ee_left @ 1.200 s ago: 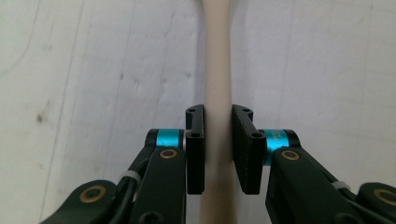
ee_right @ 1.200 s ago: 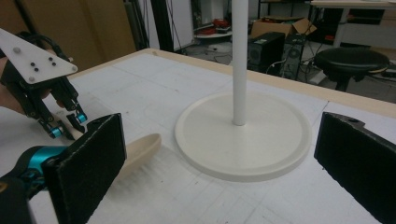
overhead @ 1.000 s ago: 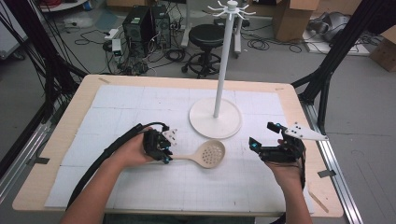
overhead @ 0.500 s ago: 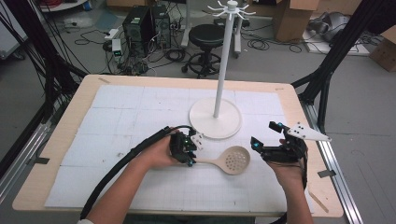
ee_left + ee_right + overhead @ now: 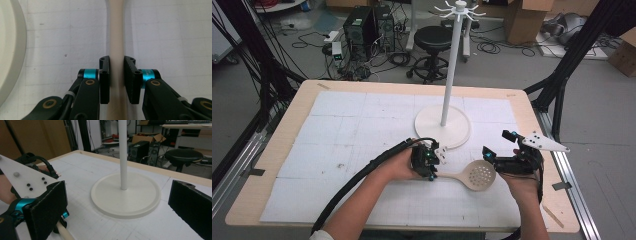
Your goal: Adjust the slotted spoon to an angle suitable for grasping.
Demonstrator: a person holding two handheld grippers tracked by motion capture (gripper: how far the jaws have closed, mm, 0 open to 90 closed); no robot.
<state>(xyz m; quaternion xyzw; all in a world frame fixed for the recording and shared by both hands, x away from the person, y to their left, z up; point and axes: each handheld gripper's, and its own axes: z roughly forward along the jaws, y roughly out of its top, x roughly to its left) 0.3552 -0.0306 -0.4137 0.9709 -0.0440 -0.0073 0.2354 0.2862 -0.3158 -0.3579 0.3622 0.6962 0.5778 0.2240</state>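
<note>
Just in front of the white hook stand's round base (image 5: 442, 126), toward the person, the left gripper (image 5: 430, 162) is clamped on the handle of a pale slotted spoon (image 5: 472, 176) that lies flat on the table (image 5: 287, 115). The spoon's perforated bowl points toward the right gripper (image 5: 496, 159), which waits just beside it with jaws wide apart. Likely the spoon is meant for the stand's top hooks (image 5: 459, 9); lifting and hanging are not yet done.

Grey floor (image 5: 602, 125) with tangled cables (image 5: 392, 55), black stool (image 5: 434, 37), computer tower (image 5: 357, 27), cardboard boxes (image 5: 524, 20).
</note>
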